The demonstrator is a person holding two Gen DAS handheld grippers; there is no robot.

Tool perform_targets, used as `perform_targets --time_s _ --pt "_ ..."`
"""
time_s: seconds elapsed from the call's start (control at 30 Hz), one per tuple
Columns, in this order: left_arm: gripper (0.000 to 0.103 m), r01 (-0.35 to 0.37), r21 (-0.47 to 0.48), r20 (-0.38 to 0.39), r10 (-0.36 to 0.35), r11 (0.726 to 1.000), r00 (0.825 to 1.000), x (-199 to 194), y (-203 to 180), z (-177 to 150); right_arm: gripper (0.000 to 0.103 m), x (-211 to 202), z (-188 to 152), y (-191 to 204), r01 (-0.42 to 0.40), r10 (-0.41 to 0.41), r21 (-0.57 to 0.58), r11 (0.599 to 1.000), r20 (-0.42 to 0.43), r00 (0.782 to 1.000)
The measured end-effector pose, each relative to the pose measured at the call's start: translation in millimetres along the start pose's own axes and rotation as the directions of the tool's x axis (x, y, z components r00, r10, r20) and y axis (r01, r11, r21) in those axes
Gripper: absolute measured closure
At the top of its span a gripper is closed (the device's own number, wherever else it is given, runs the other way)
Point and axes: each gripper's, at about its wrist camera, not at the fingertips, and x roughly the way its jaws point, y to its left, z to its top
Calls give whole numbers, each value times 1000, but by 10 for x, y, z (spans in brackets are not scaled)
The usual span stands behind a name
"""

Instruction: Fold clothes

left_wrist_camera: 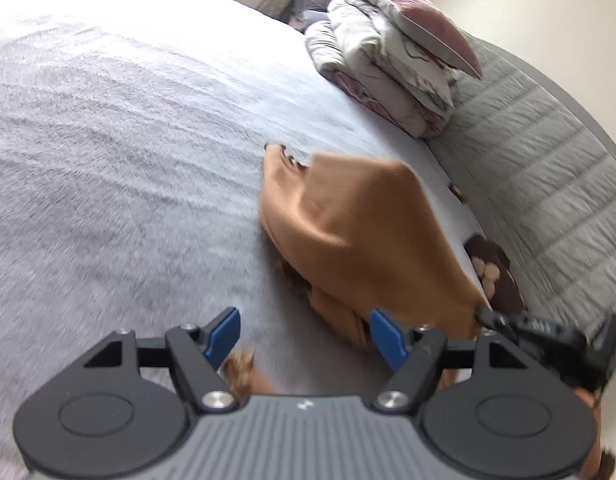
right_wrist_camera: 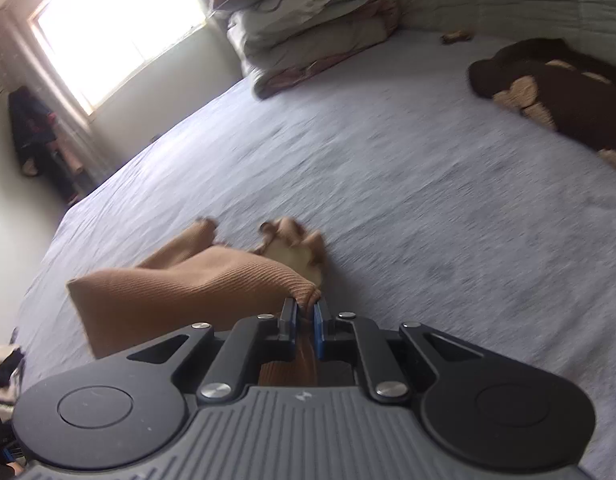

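Right tongs (right_wrist_camera: 305,312) tight on tan garment (left_wrist_camera: 360,232) edge — left tongs (left_wrist_camera: 303,336) agape, broad bedspread (left_wrist_camera: 127,160) beyond.

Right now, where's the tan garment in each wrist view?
Left wrist: tan garment centre-right, lifted off the bed, a corner pinched by the right gripper; left gripper open, empty.
Right wrist: tan garment lower-left of centre, running into the right gripper.
Shared landmark: folded bedding stack at the bed's far end.
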Motion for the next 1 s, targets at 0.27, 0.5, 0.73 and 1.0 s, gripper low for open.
perform_targets --time_s 0.27,0.5,0.73,1.0 --pt "30 32 -92 30 -30 995 999 393 -57 293 94 68 120 -303 95 -96 48 994 24 995" --pt "26 15 -123 35 -11 992 999 683 -57 441 94 108 168 -466 146 -148 56 988 34 988" --pt "26 60 -200 10 -59 978 998 991 78 514 94 184 155 -463 130 -130 33 991 1 992" --pt "63 243 -287 9 -251 927 968 1320 67 402 93 325 76 -430 102 -98 41 994 -82 992"
